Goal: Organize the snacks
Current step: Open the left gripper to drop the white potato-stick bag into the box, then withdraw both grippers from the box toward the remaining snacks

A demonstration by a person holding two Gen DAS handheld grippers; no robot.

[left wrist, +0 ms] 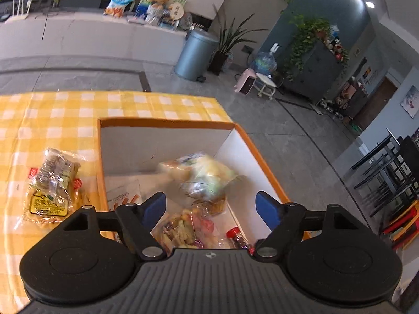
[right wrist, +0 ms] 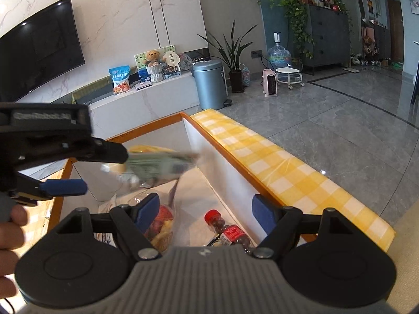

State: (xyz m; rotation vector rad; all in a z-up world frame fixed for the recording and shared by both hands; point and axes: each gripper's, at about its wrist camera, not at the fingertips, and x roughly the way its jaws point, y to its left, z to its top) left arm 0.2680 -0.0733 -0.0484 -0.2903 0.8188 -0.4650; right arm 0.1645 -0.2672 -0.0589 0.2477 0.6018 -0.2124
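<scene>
An orange-rimmed cardboard box with white walls stands on the yellow checked tablecloth. My left gripper hangs open over the box. Just beyond its pads is a blurred clear bag of pale green-yellow snacks, with neither pad pressing on it. My right gripper is open too and holds nothing, above a small red-capped bottle on the box floor. A bag of colourful snacks and a white packet also lie in the box.
One more clear snack packet lies on the cloth to the left of the box. A hand grips the left tool. Beyond the table are grey floor tiles, a metal bin, a plant and a low white TV bench.
</scene>
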